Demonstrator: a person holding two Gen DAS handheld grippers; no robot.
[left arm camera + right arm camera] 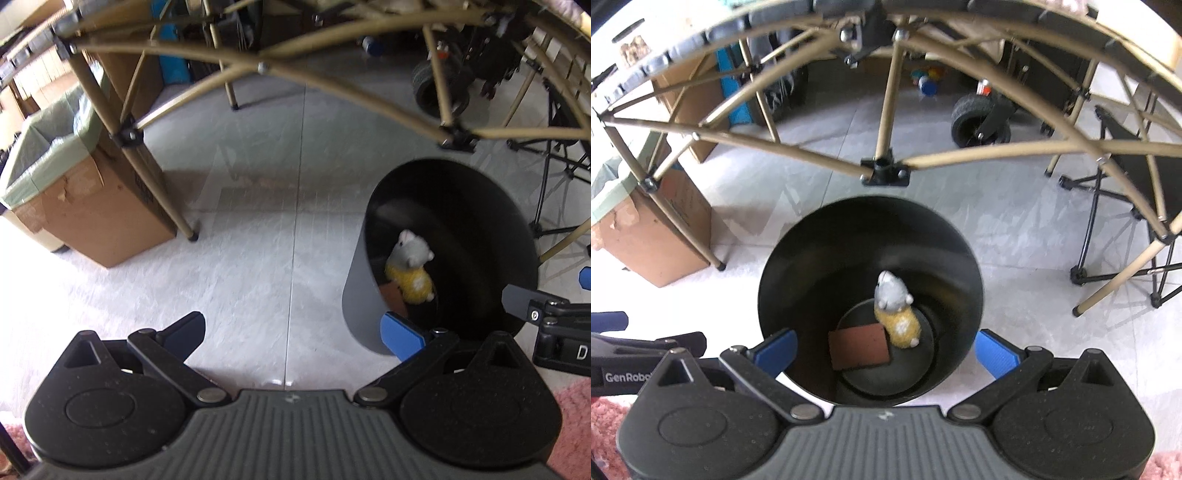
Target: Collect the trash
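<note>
A black round trash bin [783, 280] stands on the pale tiled floor. Inside it lie a small grey and yellow plush toy [895, 314] and a flat reddish-brown block [858, 349]. My right gripper [884, 350] is open and empty, straight above the bin's mouth. In the left wrist view the bin [356, 295] is at the right, with the toy [410, 269] inside. My left gripper [301, 330] is open and empty over the floor, left of the bin. The right gripper's fingers [517, 301] show at that view's right edge.
A folding table's tan frame [882, 122] spans overhead just beyond the bin. A cardboard box with a green liner [88, 199] stands at the left. A black folding chair [1123, 206] and a wheeled cart [979, 118] are at the right and back. Pink rug [574, 424] lies near me.
</note>
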